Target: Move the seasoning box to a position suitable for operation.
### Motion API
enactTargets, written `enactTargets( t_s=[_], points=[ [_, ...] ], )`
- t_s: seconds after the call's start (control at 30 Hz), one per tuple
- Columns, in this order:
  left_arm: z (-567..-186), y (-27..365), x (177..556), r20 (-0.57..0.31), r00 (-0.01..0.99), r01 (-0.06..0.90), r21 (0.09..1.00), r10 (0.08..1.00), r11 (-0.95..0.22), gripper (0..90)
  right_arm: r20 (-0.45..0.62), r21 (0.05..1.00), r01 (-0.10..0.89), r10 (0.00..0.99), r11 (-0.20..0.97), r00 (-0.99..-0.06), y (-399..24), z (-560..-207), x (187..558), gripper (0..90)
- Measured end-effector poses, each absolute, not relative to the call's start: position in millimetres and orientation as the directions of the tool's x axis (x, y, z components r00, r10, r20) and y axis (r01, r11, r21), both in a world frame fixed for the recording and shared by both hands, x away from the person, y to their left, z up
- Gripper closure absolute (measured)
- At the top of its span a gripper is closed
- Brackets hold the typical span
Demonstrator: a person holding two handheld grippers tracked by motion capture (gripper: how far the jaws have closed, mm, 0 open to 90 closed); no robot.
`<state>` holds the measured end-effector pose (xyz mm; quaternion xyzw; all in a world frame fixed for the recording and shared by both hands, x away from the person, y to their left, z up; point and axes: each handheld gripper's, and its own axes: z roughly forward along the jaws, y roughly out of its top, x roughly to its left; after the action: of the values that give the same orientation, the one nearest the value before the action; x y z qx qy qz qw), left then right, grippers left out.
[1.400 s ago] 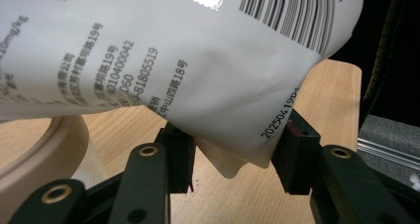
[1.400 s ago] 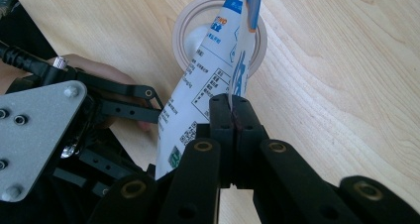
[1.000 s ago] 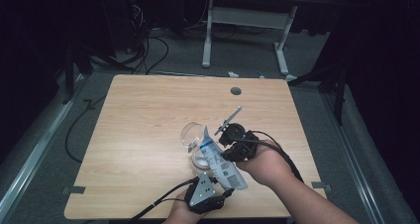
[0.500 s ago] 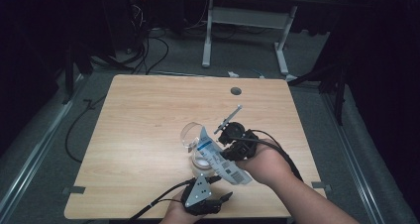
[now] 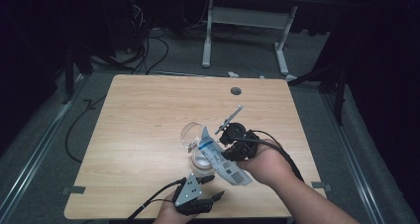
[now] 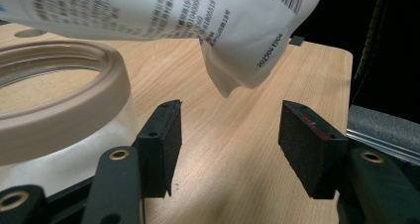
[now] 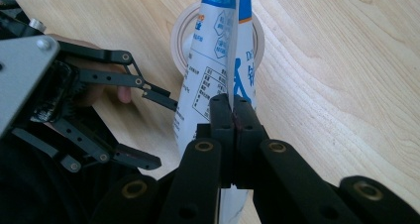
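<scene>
i've got the right gripper (image 7: 233,110) pressed tight on the back seam of a white plastic pouch (image 7: 218,60), the black jaws pinching the thin fin of film flat between them. the pouch is soft and crinkly, glossy white with a blue band and blue lettering, plus a small printed table in black; the characters are too small for me to read. in the high view the pouch (image 5: 220,157) hangs tilted over the middle-front of the table, its top end over a clear glass jar (image 5: 194,137), its lower end toward my right hand (image 5: 267,164), and i can see a barcode near that lower end.

from the left gripper view, the pouch (image 6: 163,16) floats overhead, rows of fine black print on it, a barcode at its corner and a date-like stamp reading roughly 20250417, though i'm not sure of the digits. the jar (image 6: 54,100) sits just left of my jaws, round, with a thick smooth beige rim over clear glass.

my left gripper (image 6: 228,144) has just been opening and stands spread wide, matte black rubbery pads with nothing between them, only the pale wood-grain table (image 6: 237,135) beyond. in the high view the left gripper (image 5: 210,187) sits at the table's near edge.
</scene>
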<state>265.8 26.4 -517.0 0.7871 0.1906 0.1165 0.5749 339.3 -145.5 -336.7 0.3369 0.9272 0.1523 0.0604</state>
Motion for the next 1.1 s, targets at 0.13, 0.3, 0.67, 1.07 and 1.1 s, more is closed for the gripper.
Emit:
enactTargets(
  t_s=[0.13,0.3,0.67,1.07,1.1],
  points=[
    [-515.6,33.4,265.8,-0.032,0.896,0.166,0.949,0.443,-0.267,43.2,-0.013,0.323,0.605,0.642,0.728,-0.766,-146.0,-336.4,338.5,90.0],
    [-516.9,41.6,268.0,-0.047,0.888,0.181,0.950,0.458,-0.253,43.7,-0.017,0.319,0.601,0.638,0.733,-0.769,-147.4,-336.6,337.1,90.0],
    [-516.9,53.8,271.4,-0.036,0.869,0.179,0.953,0.494,-0.245,44.5,-0.024,0.324,0.600,0.640,0.731,-0.768,-150.5,-338.5,337.3,90.0],
    [-515.2,79.0,278.5,-0.026,0.846,0.194,0.945,0.532,-0.264,45.7,-0.031,0.318,0.605,0.646,0.730,-0.763,-156.3,-341.1,336.6,90.0],
    [-515.1,81.8,279.7,-0.025,0.845,0.197,0.943,0.534,-0.267,45.7,-0.031,0.318,0.606,0.647,0.729,-0.762,-157.5,-341.2,337.0,90.0]
  ],
)
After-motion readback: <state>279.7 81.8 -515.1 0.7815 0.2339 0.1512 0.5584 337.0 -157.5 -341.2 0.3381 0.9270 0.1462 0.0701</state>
